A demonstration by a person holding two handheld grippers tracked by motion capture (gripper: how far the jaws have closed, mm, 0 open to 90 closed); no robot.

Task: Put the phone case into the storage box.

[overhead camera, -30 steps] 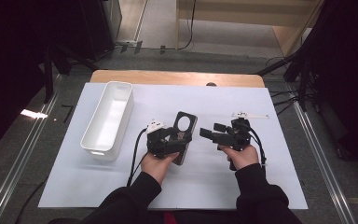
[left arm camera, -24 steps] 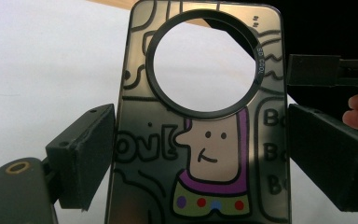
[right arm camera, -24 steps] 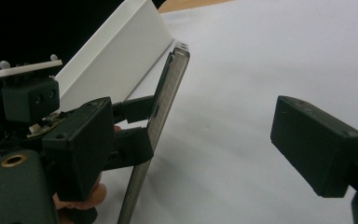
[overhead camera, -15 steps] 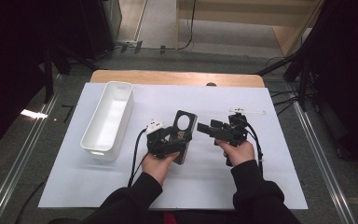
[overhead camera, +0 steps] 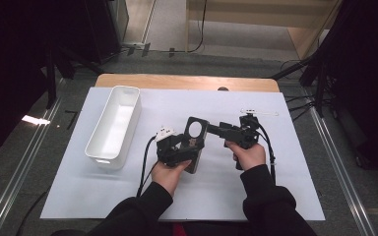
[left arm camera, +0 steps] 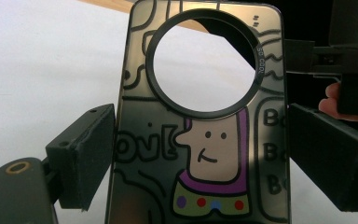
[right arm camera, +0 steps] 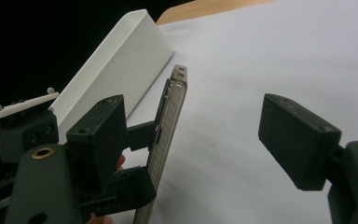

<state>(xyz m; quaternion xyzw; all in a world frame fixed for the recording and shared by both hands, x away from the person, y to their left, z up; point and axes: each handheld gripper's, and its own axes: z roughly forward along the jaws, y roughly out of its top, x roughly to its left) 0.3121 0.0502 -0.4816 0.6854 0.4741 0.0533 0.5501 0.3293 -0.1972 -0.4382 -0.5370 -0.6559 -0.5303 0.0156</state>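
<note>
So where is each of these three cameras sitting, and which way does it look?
High view: above the table, looking forward and down; both forearms, left gripper, right gripper.
Left gripper view: rides that gripper, looking along its jaws clamped on the phone case.
Right gripper view: rides that gripper, jaws just closing, case edge between, unpressed, white bin behind.
Shared: all show the case.

My left gripper (left arm camera: pixel 191 154) has its jaws clamped on both edges of the cartoon-printed phone case (left arm camera: pixel 200 140), above the white surface (left arm camera: pixel 42 70).

Wooden table (overhead camera: pixel 128 80), white sheet (overhead camera: pixel 285 172) on it, white bin (overhead camera: pixel 114 127)
</note>
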